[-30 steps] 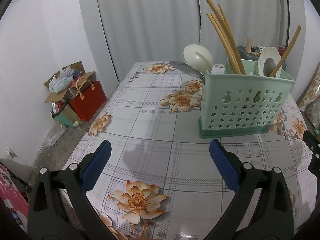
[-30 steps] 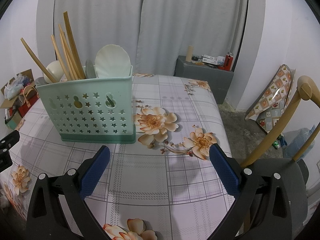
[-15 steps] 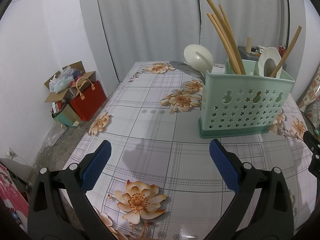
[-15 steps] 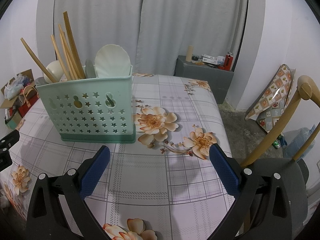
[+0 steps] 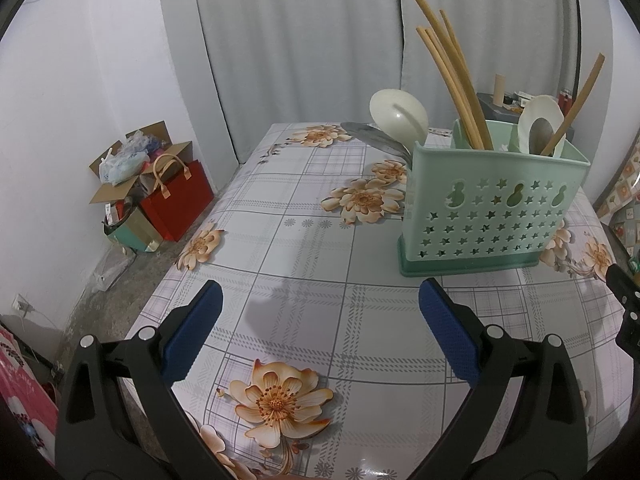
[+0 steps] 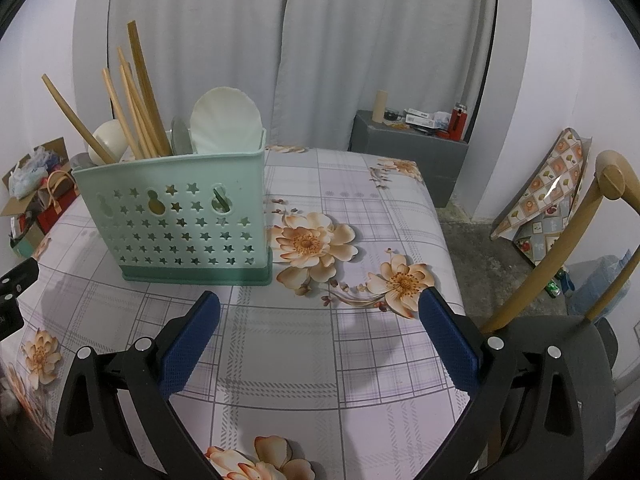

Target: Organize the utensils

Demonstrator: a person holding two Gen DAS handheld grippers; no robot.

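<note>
A mint-green utensil caddy (image 5: 492, 208) (image 6: 176, 216) with star cut-outs stands upright on the floral tablecloth (image 5: 304, 264) (image 6: 344, 344). Inside it are several wooden chopsticks (image 5: 452, 80) (image 6: 132, 96), white spoons (image 5: 398, 116) (image 6: 226, 122) and a grey metal utensil (image 5: 372, 138) leaning out at its back left. My left gripper (image 5: 320, 328) hovers open over the cloth, in front of the caddy and to its left. My right gripper (image 6: 320, 328) is open too, in front of the caddy and to its right. Neither holds anything.
Left of the table, on the floor, sit a red bag (image 5: 176, 200) and cardboard boxes (image 5: 132, 160). A grey cabinet (image 6: 412, 152) with small items stands behind the table. A wooden chair (image 6: 580, 248) is at the right edge. Curtains (image 6: 304, 48) hang behind.
</note>
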